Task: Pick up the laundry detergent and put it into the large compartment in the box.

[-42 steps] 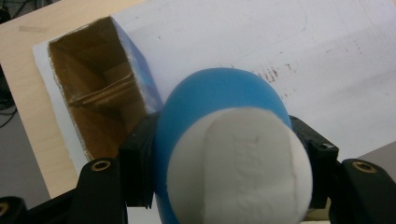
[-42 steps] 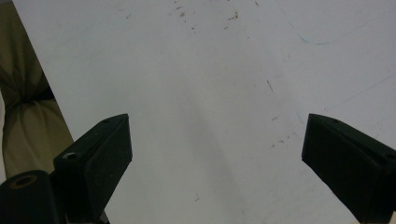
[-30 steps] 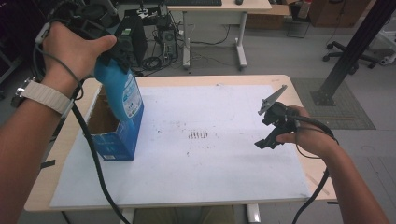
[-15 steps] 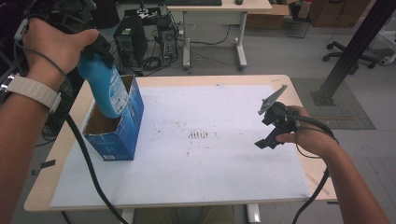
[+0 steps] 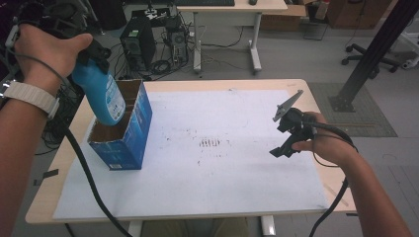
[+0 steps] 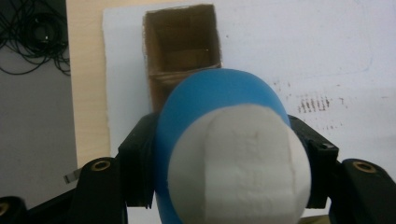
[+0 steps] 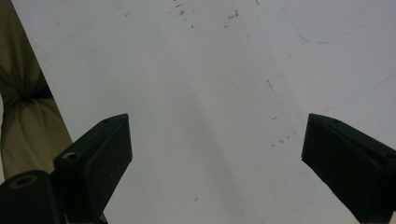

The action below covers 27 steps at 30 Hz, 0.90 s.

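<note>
A blue bottle [image 5: 104, 95] with a white label hangs tilted over the open top of a blue cardboard box [image 5: 129, 133] at the table's left. My left gripper [image 5: 94, 54] is shut on the bottle's upper part. In the left gripper view the bottle [image 6: 224, 144] sits between the black jaws, its white end toward the camera, and the brown inside of the box [image 6: 182, 46] lies beyond it. My right gripper [image 5: 288, 133] hovers over the white sheet at the table's right, open with nothing between its jaws; the right gripper view shows the same gripper [image 7: 217, 140] over bare white sheet.
A white sheet [image 5: 222, 187] with dark smudges near its middle covers most of the wooden table [image 5: 49, 197]. Cables trail from both grippers over the front edge. Behind the table are a computer tower [image 5: 136, 42], a second desk [image 5: 232, 10] and a black post [image 5: 370, 54].
My left hand has carried the bottle left and slightly down, from the box's far end to above its open top. The right gripper has stayed in place.
</note>
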### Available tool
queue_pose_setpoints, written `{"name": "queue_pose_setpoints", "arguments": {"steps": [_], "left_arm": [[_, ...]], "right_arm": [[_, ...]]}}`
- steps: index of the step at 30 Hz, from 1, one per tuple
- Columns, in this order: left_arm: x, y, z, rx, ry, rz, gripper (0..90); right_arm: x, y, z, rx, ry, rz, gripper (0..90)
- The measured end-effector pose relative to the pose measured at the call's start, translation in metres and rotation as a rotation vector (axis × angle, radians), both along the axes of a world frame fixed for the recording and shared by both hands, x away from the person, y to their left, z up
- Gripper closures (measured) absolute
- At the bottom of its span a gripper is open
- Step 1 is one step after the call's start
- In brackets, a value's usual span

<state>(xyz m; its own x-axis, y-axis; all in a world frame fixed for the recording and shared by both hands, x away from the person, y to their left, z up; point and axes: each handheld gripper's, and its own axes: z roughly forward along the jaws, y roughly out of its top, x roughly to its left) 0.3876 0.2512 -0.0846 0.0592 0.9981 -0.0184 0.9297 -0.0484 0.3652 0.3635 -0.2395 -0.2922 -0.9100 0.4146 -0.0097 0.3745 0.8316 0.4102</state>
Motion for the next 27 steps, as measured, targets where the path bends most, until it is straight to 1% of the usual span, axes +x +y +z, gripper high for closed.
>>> {"name": "queue_pose_setpoints", "arguments": {"steps": [8, 15, 19, 24, 27], "left_arm": [[0.003, 0.006, -0.008, 0.003, -0.002, 0.019, 37.3], [0.007, 0.007, -0.021, 0.013, 0.014, 0.019, 37.3], [0.009, 0.009, -0.027, 0.009, 0.012, 0.023, 37.3], [0.012, 0.008, -0.035, 0.02, 0.023, 0.022, 37.3], [0.013, 0.008, -0.042, 0.018, 0.022, 0.019, 37.3]], "right_arm": [[0.001, -0.001, -0.002, -0.002, 0.004, -0.001, 8.8], [0.001, 0.001, -0.001, 0.0, 0.004, 0.0, 8.8], [0.002, 0.001, -0.002, -0.002, 0.005, 0.001, 8.8], [0.002, 0.001, -0.002, -0.004, 0.007, -0.002, 8.8], [0.002, 0.002, -0.002, -0.003, 0.008, -0.004, 8.8]]}}
